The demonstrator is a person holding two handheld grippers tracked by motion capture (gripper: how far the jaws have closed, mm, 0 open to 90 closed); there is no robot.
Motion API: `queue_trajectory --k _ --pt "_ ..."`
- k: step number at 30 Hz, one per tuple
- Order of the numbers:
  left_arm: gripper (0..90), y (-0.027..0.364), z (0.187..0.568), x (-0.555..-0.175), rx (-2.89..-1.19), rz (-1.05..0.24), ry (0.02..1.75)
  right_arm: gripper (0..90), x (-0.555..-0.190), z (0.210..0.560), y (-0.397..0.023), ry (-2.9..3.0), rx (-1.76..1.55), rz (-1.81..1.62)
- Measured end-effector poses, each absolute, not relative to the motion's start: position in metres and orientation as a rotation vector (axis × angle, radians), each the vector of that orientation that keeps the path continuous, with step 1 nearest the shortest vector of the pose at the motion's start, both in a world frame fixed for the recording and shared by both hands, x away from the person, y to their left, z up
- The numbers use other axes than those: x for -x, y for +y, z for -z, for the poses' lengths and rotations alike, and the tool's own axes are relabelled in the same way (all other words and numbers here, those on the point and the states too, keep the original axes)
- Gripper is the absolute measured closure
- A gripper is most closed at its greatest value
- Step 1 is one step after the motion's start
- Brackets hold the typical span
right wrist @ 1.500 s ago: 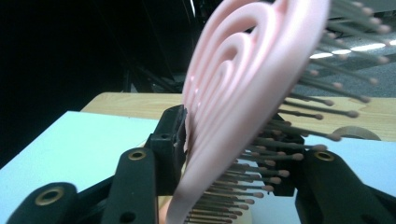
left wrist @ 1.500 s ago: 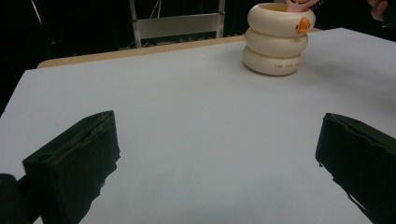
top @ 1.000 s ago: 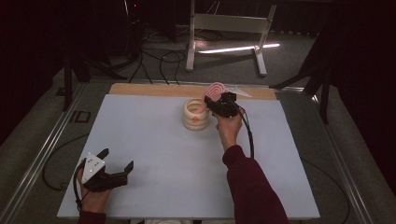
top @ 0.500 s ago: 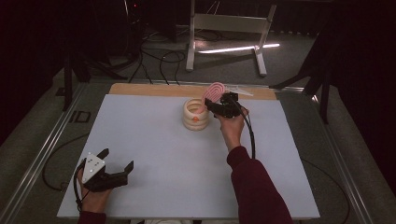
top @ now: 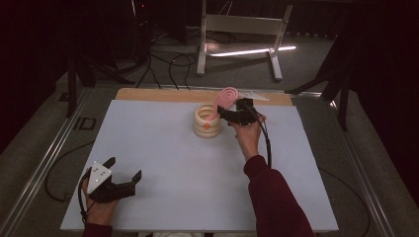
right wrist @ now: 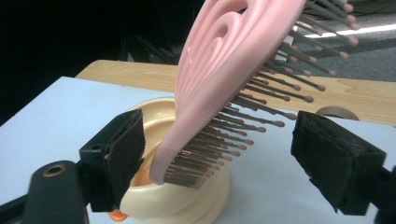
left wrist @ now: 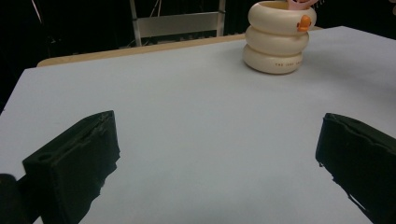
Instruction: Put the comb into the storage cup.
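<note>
A pink hairbrush [top: 226, 96] stands tilted, handle down, in a cream ringed cup [top: 206, 123] at the far middle of the white table [top: 173, 163]. My right gripper [top: 222, 113] is at the cup's right side. Its jaws have just been opening and now stand open, one on each side of the brush [right wrist: 224, 60] without touching it, just above the cup's rim [right wrist: 173, 196]. My left gripper [top: 124, 168] rests open and empty near the table's front left corner, pointing toward the cup [left wrist: 279, 39].
A wooden strip [top: 163, 95] runs along the table's far edge. Beyond it, a white metal stand [top: 242, 24] and cables lie on the dark floor. A metal rail [top: 44, 168] borders the table's left side.
The right gripper's jaws have spread apart and let go of the brush, which stays leaning in the cup. Neither hand has shifted.
</note>
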State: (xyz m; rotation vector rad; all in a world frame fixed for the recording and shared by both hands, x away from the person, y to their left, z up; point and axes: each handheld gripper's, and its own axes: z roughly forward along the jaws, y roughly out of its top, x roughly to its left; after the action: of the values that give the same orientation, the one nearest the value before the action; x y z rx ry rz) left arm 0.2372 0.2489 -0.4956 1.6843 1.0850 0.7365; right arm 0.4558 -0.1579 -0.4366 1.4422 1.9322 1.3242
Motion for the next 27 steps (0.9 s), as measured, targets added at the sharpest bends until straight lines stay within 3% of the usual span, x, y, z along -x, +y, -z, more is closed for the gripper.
queue_trajectory --k 27 --pt "0.3 0.249 0.495 -0.237 -1.683 -0.739 1.088 11.2 -0.446 0.433 -0.171 2.003 -1.362 -1.253"
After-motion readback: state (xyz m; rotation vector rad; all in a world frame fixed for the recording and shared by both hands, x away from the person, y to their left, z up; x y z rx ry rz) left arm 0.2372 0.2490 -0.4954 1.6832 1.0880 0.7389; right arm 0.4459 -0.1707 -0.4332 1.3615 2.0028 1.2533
